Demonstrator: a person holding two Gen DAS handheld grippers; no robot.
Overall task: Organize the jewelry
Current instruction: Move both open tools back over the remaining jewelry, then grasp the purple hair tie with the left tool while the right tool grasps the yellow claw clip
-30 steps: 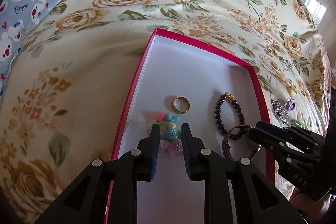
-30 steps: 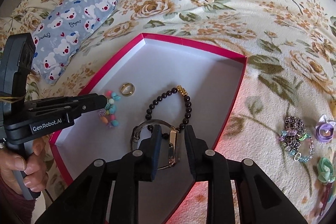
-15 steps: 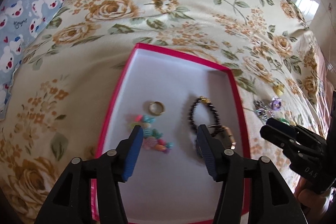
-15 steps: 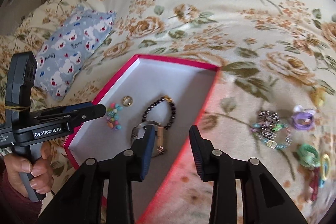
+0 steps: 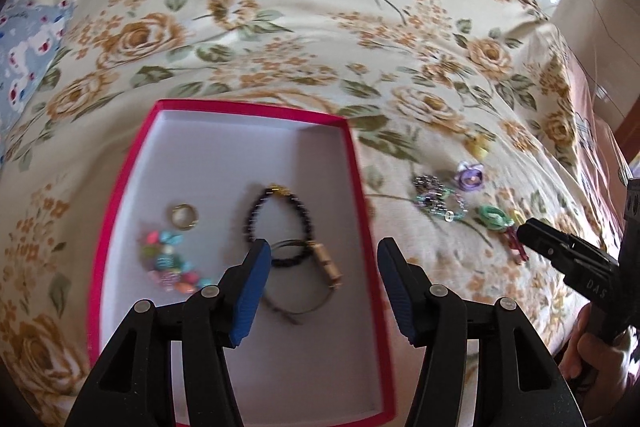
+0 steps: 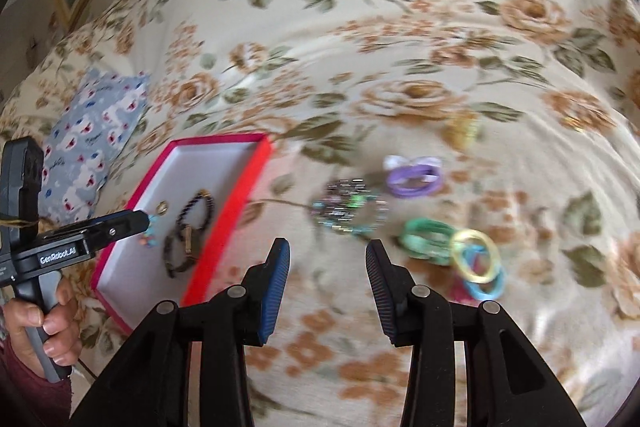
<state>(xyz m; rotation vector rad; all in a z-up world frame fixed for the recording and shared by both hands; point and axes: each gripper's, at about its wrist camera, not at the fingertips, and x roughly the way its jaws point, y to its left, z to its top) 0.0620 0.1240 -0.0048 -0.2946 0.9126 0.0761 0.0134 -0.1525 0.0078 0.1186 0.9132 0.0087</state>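
A red-rimmed white box (image 5: pixel 362 187) (image 6: pixel 236 195) lies on the floral bedspread. In it lie a gold ring (image 5: pixel 185 215), a colourful bead bracelet (image 5: pixel 170 263), a dark bead bracelet (image 5: pixel 276 215) and a watch (image 5: pixel 320 267). My left gripper (image 5: pixel 320 263) is open and empty above the box's right part. My right gripper (image 6: pixel 327 263) is open and empty over the bedspread, right of the box. Ahead of it lie a glittery bracelet (image 6: pixel 348 207) (image 5: pixel 438 197), a purple hair tie (image 6: pixel 414 175), a green hair tie (image 6: pixel 426 237) and yellow and blue rings (image 6: pixel 478 263).
A blue bear-print pillow (image 6: pixel 92 139) (image 5: pixel 24 47) lies left of the box. A small yellow item (image 5: pixel 478 147) lies beyond the purple tie. The bed's right edge and the floor (image 5: pixel 592 7) show at far right.
Both grippers opened and pulled back from the box, leaving the colourful beads and the watch inside. The right gripper swung right toward the loose jewelry on the bedspread.
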